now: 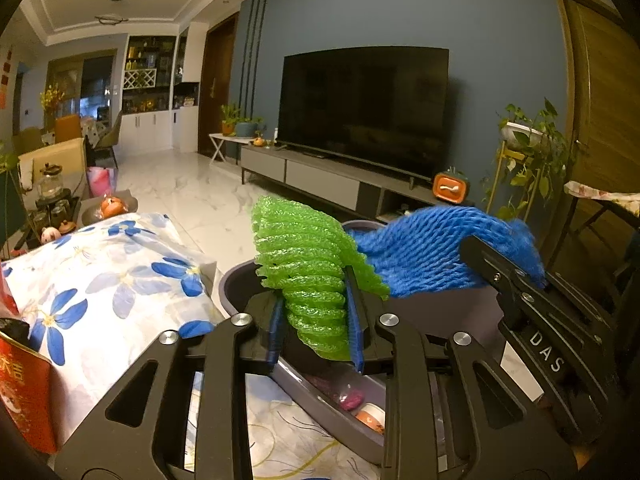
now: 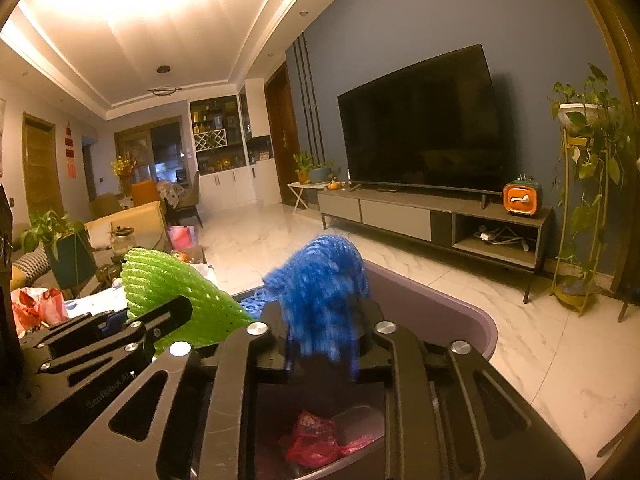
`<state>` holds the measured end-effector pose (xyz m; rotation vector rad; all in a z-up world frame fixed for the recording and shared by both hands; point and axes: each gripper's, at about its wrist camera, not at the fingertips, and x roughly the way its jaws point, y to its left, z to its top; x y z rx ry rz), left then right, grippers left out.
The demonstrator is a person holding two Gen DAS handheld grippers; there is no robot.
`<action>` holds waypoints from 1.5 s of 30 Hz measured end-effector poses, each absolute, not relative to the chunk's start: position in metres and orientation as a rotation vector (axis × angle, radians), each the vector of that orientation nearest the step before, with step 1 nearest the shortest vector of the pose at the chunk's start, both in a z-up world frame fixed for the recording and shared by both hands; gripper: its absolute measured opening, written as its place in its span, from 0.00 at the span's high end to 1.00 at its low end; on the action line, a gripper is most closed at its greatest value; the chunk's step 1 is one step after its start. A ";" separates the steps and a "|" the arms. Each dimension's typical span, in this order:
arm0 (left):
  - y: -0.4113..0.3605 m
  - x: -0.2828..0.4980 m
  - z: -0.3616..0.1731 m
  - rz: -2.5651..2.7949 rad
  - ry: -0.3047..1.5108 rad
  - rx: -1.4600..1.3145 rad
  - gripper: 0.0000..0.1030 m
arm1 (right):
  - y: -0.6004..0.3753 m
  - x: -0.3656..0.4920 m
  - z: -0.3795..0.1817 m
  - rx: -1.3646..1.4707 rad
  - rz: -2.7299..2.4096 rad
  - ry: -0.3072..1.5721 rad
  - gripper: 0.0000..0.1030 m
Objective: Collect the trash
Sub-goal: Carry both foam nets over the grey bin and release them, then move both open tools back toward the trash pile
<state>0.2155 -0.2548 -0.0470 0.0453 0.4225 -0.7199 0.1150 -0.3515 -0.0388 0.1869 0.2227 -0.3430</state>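
- The big grey plastic trash bin [image 2: 452, 312] is the landmark. It sits on the floor beside the counter with the blue-flower cloth [image 1: 108, 280], and it already has pink crumpled wrappers [image 2: 316, 436] at the bottom.
- The step in hand looks like dropping two foam nets into the bin. To do it well, each net should be right over the open mouth of the bin before it is let go, so it falls inside and not on the rim.
- The green foam fruit net [image 1: 308, 272] is over the near side of the bin. The left tool [image 1: 318, 332] has it between its blue pads, and the pads look pressed on it.
- The blue foam fruit net [image 2: 324, 300] hangs over the middle of the bin, in the right tool [image 2: 324, 344]. It is blurry. I cannot tell if the pads are squeezing it or if it is slipping free.
- The nets are light and springy, so they may stick to the pads. Opening the tools wide, with a small shake, should help.
- Both tools sit side by side just above the bin, tipped a little down toward it.
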 end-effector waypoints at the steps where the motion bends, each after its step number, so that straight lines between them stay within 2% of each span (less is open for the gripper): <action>1: -0.255 0.217 -0.048 -0.722 0.425 0.041 0.75 | -0.353 0.115 -0.039 0.192 -0.338 0.222 0.71; 3: -0.254 0.217 -0.050 -0.730 0.429 0.034 0.71 | -0.355 0.115 -0.039 0.200 -0.338 0.221 0.64; 5: -0.254 0.218 -0.052 -0.739 0.437 0.029 0.68 | -0.357 0.114 -0.040 0.205 -0.340 0.219 0.63; 8: -0.254 0.216 -0.053 -0.737 0.430 0.043 0.56 | -0.359 0.112 -0.040 0.206 -0.355 0.216 0.59; 10: -0.254 0.215 -0.054 -0.737 0.428 0.048 0.49 | -0.361 0.109 -0.041 0.214 -0.362 0.209 0.52; 11: -0.254 0.215 -0.055 -0.737 0.431 0.048 0.43 | -0.362 0.108 -0.041 0.215 -0.366 0.205 0.51; 17: -0.253 0.213 -0.057 -0.717 0.439 0.037 0.31 | -0.359 0.099 -0.041 0.206 -0.385 0.190 0.46; 23: -0.237 0.206 -0.057 -0.666 0.426 0.029 0.24 | -0.347 0.092 -0.038 0.186 -0.385 0.179 0.45; 29: -0.200 0.192 -0.054 -0.490 0.387 0.025 0.18 | -0.331 0.083 -0.037 0.166 -0.351 0.176 0.39; 33: -0.168 0.181 -0.051 -0.372 0.373 0.014 0.17 | -0.316 0.078 -0.036 0.156 -0.315 0.177 0.33; 45: -0.047 0.139 -0.044 -0.072 0.339 -0.011 0.17 | -0.250 0.071 -0.034 0.134 -0.178 0.193 0.30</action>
